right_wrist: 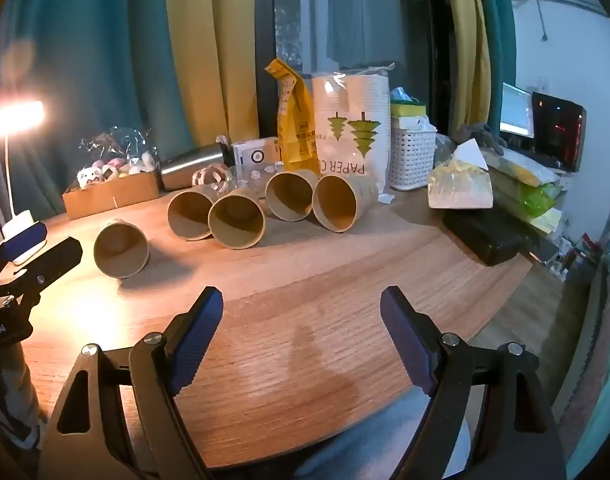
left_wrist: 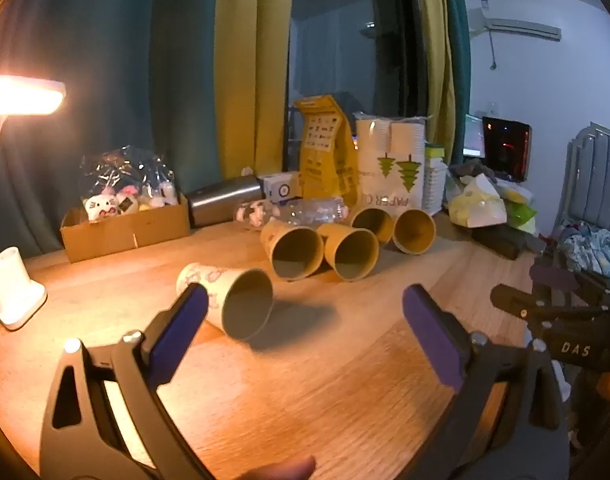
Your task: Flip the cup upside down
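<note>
A patterned paper cup [left_wrist: 229, 300] lies on its side on the wooden table [left_wrist: 325, 380], mouth toward me; it also shows in the right wrist view [right_wrist: 121, 250]. Several plain brown cups [left_wrist: 297, 252] lie on their sides behind it in a row, also in the right wrist view [right_wrist: 237, 222]. My left gripper [left_wrist: 305, 300] is open and empty, its left finger just in front of the patterned cup. My right gripper [right_wrist: 301, 300] is open and empty over bare table, right of the left gripper. It shows at the right edge of the left wrist view [left_wrist: 545, 304].
A lit desk lamp [left_wrist: 13, 280] stands at the left. A cardboard box of toys [left_wrist: 125, 224], a steel flask [left_wrist: 221, 200], a plastic bottle, a yellow bag, a pack of paper cups [right_wrist: 351, 136], a white basket [right_wrist: 411, 160] and tissues [right_wrist: 461, 188] line the back.
</note>
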The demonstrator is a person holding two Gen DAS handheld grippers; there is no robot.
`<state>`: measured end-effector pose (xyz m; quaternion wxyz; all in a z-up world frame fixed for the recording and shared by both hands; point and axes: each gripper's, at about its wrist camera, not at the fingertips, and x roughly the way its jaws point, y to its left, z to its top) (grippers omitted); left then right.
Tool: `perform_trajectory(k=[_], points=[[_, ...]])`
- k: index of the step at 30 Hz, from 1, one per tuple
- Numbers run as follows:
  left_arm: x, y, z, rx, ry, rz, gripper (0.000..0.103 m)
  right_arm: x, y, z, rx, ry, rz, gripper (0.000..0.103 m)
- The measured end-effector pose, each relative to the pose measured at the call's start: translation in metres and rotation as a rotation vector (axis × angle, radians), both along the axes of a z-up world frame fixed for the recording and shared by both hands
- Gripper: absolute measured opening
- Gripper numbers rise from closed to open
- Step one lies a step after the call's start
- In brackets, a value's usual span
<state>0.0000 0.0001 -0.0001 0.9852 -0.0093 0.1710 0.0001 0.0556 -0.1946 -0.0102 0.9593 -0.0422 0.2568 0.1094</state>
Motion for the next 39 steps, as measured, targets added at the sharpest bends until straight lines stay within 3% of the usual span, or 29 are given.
perform_trajectory(k=[39], points=[[0.0007, -0.0050, -0.0026, -0.006, 0.026, -0.006, 0.099, 0.0011, 0.0049, -0.0028, 0.045, 0.012, 0.002, 0.084]])
